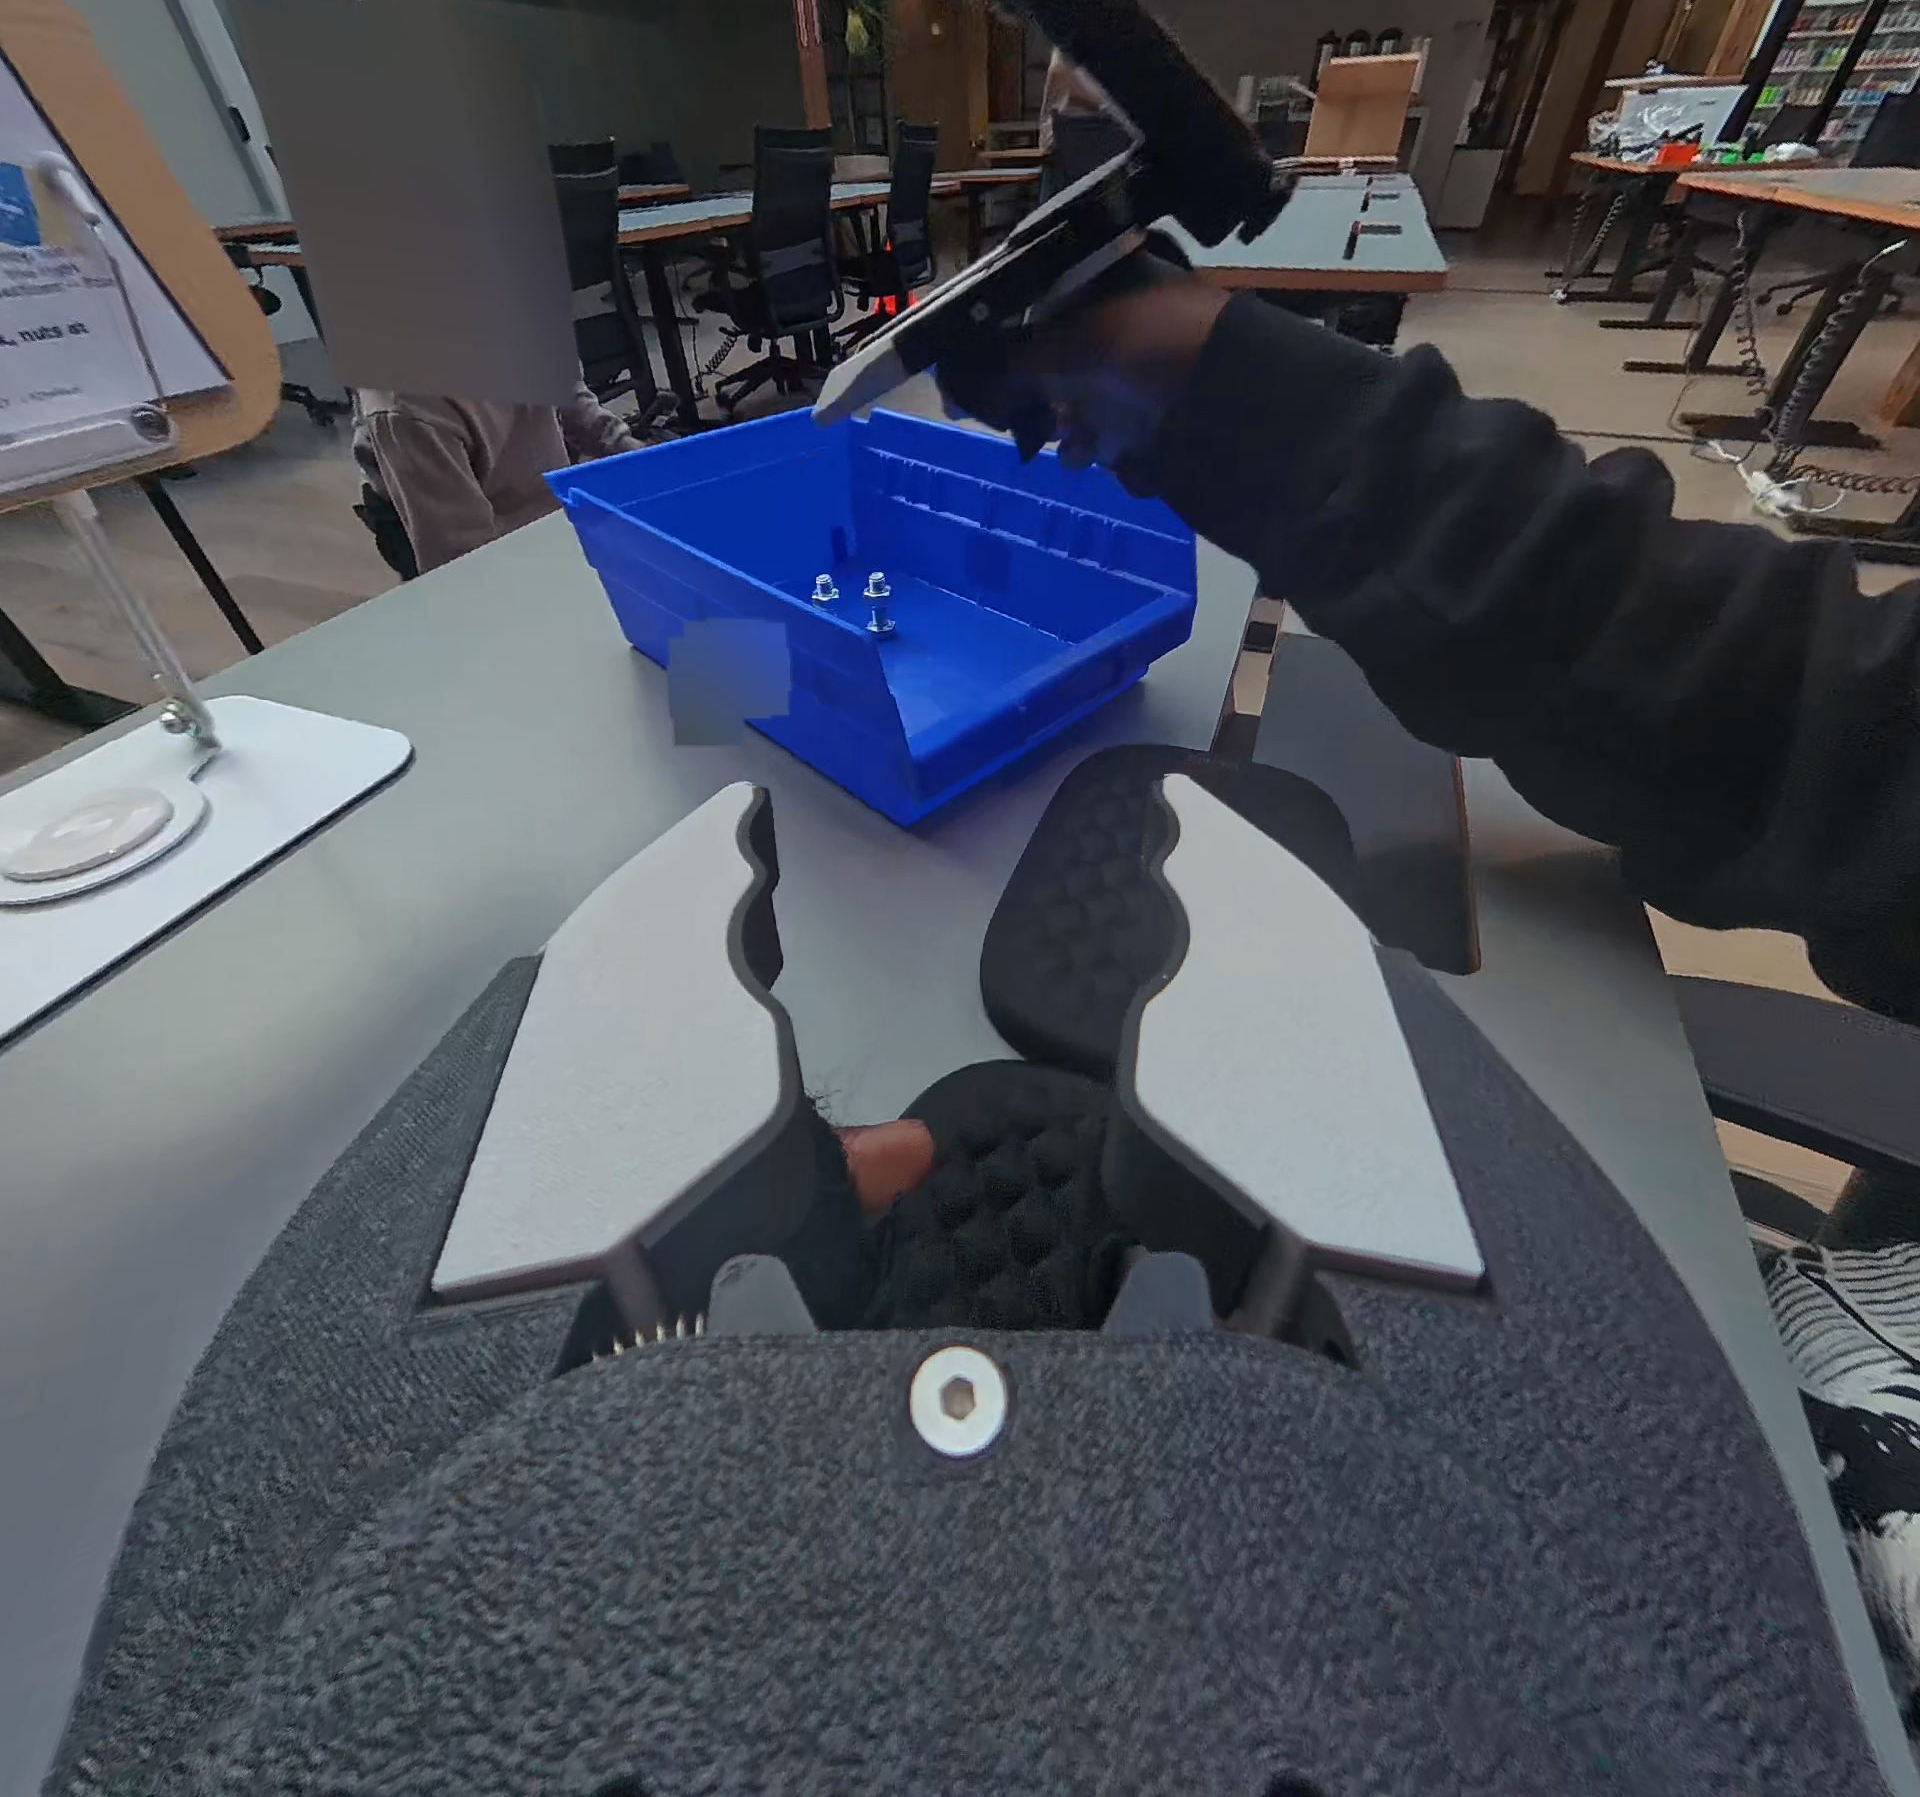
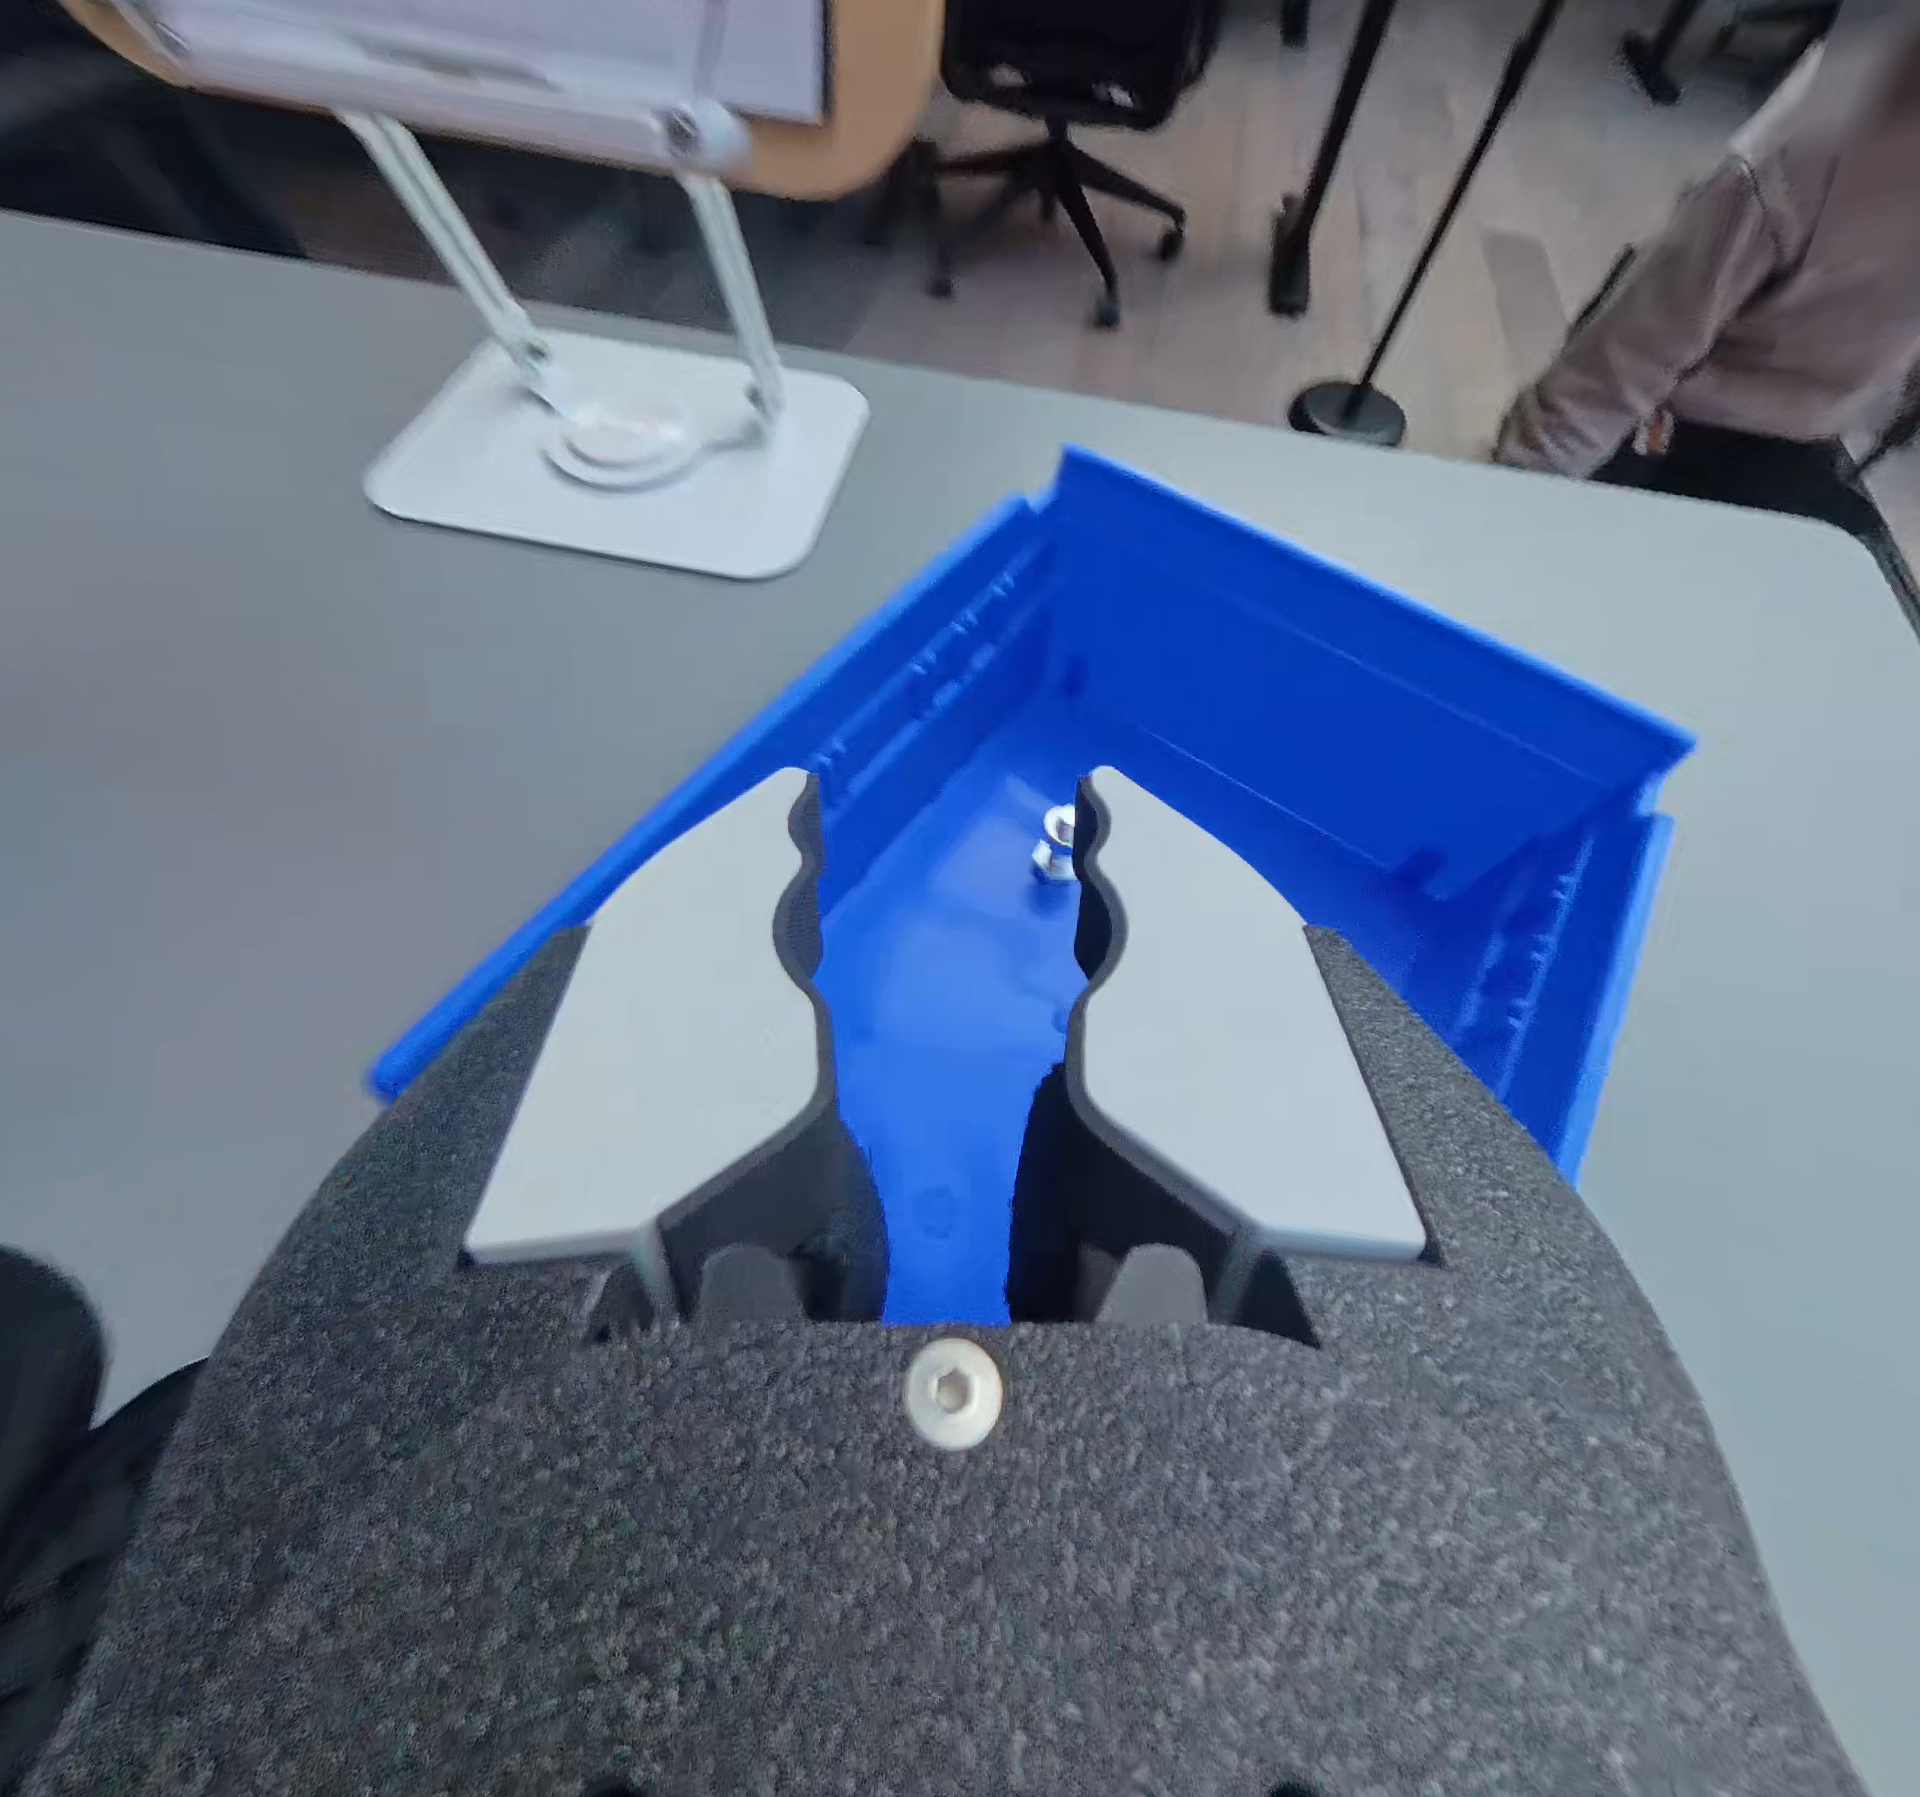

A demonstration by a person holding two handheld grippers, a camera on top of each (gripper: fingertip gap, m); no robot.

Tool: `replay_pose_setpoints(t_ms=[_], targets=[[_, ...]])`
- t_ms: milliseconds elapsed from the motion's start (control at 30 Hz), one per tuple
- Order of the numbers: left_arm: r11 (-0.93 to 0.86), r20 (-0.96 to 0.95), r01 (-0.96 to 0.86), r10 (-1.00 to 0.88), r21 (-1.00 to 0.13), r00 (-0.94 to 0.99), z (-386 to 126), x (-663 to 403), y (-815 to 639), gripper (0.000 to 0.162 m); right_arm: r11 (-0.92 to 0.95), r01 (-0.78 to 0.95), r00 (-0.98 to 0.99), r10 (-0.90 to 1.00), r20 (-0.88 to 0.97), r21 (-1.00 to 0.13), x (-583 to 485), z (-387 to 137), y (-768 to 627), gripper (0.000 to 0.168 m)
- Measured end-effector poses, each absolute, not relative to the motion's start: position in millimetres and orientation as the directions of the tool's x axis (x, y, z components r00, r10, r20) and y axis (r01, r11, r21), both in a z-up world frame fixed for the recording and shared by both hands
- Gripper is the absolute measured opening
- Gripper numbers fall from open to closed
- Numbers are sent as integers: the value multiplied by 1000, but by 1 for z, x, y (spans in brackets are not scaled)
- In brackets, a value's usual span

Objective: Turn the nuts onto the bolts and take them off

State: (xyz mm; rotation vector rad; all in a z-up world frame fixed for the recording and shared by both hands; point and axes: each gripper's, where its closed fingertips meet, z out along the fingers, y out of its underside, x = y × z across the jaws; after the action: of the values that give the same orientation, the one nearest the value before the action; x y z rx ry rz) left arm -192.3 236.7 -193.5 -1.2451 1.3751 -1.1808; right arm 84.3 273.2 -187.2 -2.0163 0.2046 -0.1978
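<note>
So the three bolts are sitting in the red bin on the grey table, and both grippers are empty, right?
Not quite: the bin is blue, not red, as the left wrist view shows. The three bolts do sit inside it on the grey table, and both grippers are empty.

open-plan office: rows of long desks (image 1: 727,209), black swivel chairs (image 1: 790,251), drinks fridge (image 1: 1849,54), wooden posts (image 1: 805,2).

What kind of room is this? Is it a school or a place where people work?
Probably a big open office or workshop. Behind the blue bin on the grey table stand rows of long desks with black office chairs, and shelves of goods line the far wall.
</note>
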Motion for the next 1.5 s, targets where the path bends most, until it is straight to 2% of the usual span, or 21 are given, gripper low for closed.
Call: replay_pose_setpoints(t_ms=[200, 300, 400, 600, 700, 800, 1400, 1500], targets=[[86, -130, -298, -983, -951, 130, -157, -283, 295, 64, -196, -1, 1000, -30, 5, -981, 6, -136, 245, 49], [70, -224, -493, -939, -867, 260, -148, -353, 353, 61, -177, 19, 999, 41, 12, -984, -18, -134, 229, 49], [1, -268, -662, -915, -749, 301, -153, -419, 410, 54, -151, 29, 995, 101, 14, -988, -36, -130, 216, 48], [-126, -260, -890, -930, -439, 260, -213, -511, 498, 39, -126, 19, 993, 115, 5, -992, -46, -122, 200, 45], [-114, -279, -961, -942, -253, 186, -259, -537, 524, 38, -126, 28, 993, 113, 13, -992, -50, -120, 195, 45], [-85, -281, -988, -952, -128, 119, -293, -550, 538, 37, -131, 50, 994, 102, 37, -990, -51, -117, 190, 43], [-103, -217, -994, -970, -38, 109, -344, -553, 557, 28, -114, 127, 988, 108, 115, -985, -66, -104, 182, 38], [-118, -177, -992, -977, -41, 123, -347, -553, 554, 19, -104, 128, 988, 105, 117, -986, -66, -103, 179, 38]])
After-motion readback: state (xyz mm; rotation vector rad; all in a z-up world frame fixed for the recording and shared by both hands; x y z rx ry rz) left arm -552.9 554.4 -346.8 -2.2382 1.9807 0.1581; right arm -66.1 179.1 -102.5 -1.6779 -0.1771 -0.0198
